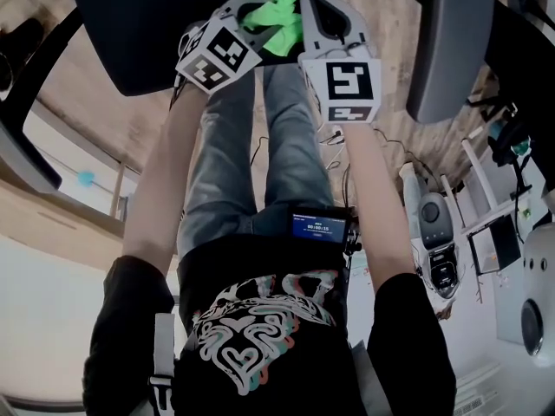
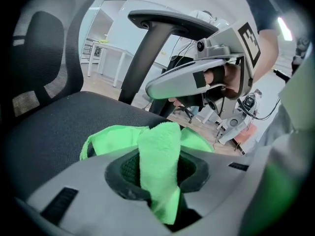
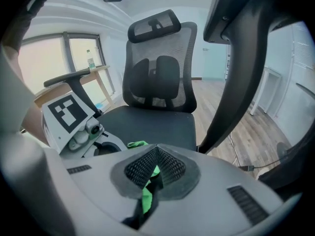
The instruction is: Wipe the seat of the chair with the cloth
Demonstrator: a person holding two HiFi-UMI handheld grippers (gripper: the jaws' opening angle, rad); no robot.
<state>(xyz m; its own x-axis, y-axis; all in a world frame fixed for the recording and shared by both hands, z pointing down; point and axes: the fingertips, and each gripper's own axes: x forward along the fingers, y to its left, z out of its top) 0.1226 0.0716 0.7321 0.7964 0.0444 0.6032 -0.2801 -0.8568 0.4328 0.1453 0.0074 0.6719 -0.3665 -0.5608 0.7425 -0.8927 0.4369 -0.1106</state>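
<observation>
The black office chair's seat [image 1: 139, 24] lies under both grippers at the top of the head view. A bright green cloth [image 1: 273, 3] hangs over the seat's front edge. My left gripper [image 2: 157, 176] is shut on a fold of the green cloth [image 2: 157, 151], which stands up between its pads. My right gripper [image 3: 155, 173] is shut on a thin strip of the same cloth [image 3: 147, 198]. In the head view the left gripper [image 1: 260, 11] and right gripper [image 1: 316, 11] sit close together on the cloth. The seat [image 3: 152, 122] fills the middle of the right gripper view.
The chair's right armrest [image 1: 451, 42] stands just right of my right gripper, and the left armrest [image 1: 17, 120] curves along the left edge. The mesh backrest [image 3: 160, 73] rises behind the seat. A white machine [image 1: 434, 232] and cables lie on the wooden floor at right.
</observation>
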